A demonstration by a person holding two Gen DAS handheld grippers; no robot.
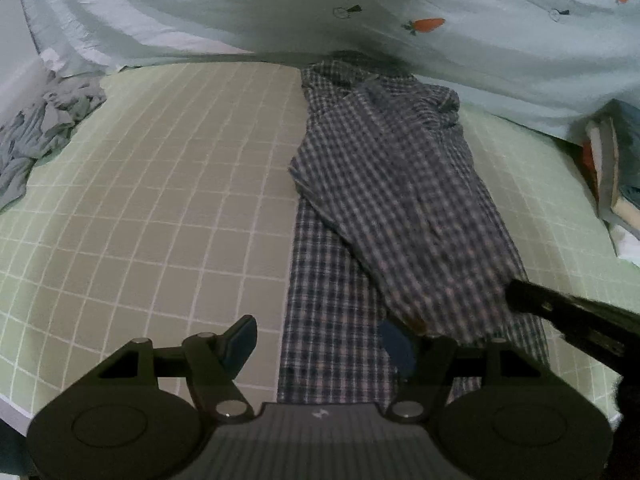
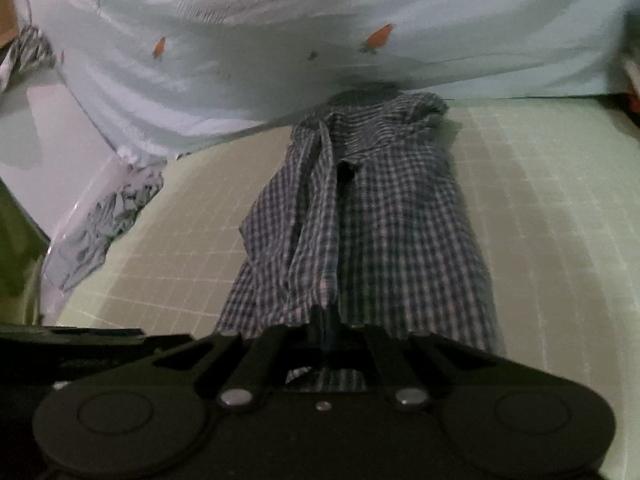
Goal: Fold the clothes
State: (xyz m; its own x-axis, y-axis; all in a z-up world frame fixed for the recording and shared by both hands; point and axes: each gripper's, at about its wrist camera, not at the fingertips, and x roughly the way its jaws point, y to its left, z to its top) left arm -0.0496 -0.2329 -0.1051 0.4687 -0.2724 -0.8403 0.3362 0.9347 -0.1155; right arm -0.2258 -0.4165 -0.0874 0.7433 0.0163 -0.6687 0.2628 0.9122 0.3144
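Checked shirt [image 1: 384, 184] lies lengthwise on the bed [image 1: 160, 200], on the green grid sheet, already narrowed into a long strip with 1 side folded over the middle. Collar end sits far away, against the pale carrot-print blanket [image 1: 480, 40].

Left gripper [image 1: 320, 344]: fingers spread wide, holding nothing. Its left finger is over bare sheet, its right finger over the shirt's near end.

Right gripper [image 2: 326, 328]: fingers closed on a fold of the shirt at the near hem; fabric bunches up between them.

Step in hand, as judged: the sides are folded in and the lengthwise fold comes next. Likely need: left fingers close on the near hem beside the right grip, then both carry that end toward the collar. Risk: the loose overlapped panel may slide open if only 1 corner is lifted.

View differences:
- Left wrist view shows the right gripper's arm coming in from the right, books [image 1: 608, 168] stacked at the bed's right edge, and the diagonal top layer clearly.
- Right wrist view shows the pinch itself and a dark gap along the shirt's middle; neither is visible from the left.
- Both show the crumpled grey cloth [image 1: 44, 132] at the far left.
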